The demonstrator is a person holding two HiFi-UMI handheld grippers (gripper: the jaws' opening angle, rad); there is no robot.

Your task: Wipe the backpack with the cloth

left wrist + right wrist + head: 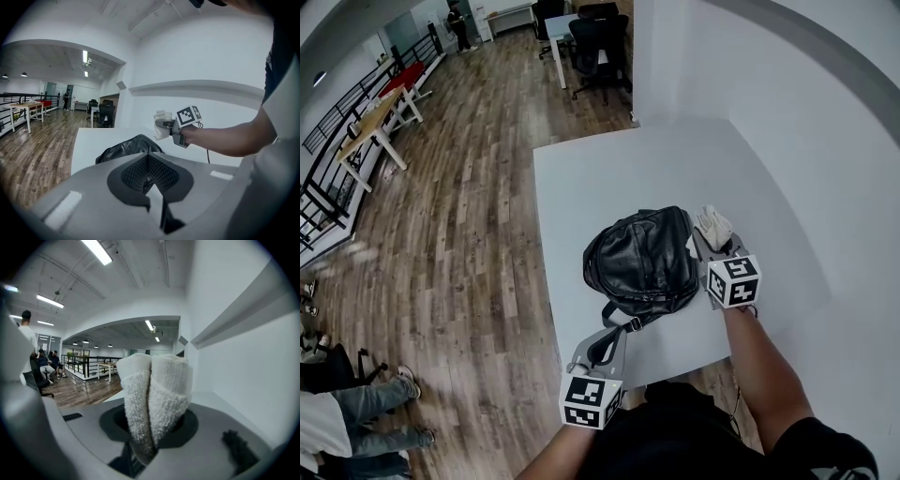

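A black leather backpack (642, 258) lies on the white table (609, 178), near its front half. Its strap (609, 339) runs toward me, and my left gripper (602, 354) is shut on the strap's loop at the table's front edge. In the left gripper view the jaws (149, 185) meet with a dark strip pinched between them, and the backpack (129, 147) lies beyond. My right gripper (712, 242) hovers just right of the backpack, shut on a rolled white cloth (713, 225). The cloth (154, 390) sticks up out of the right gripper (147, 437).
A white wall (806, 141) runs close along the table's right and far sides. Wooden floor (459, 234) lies left of the table. Black office chairs (598, 52) stand beyond the far edge. People's legs (375, 403) show at the lower left.
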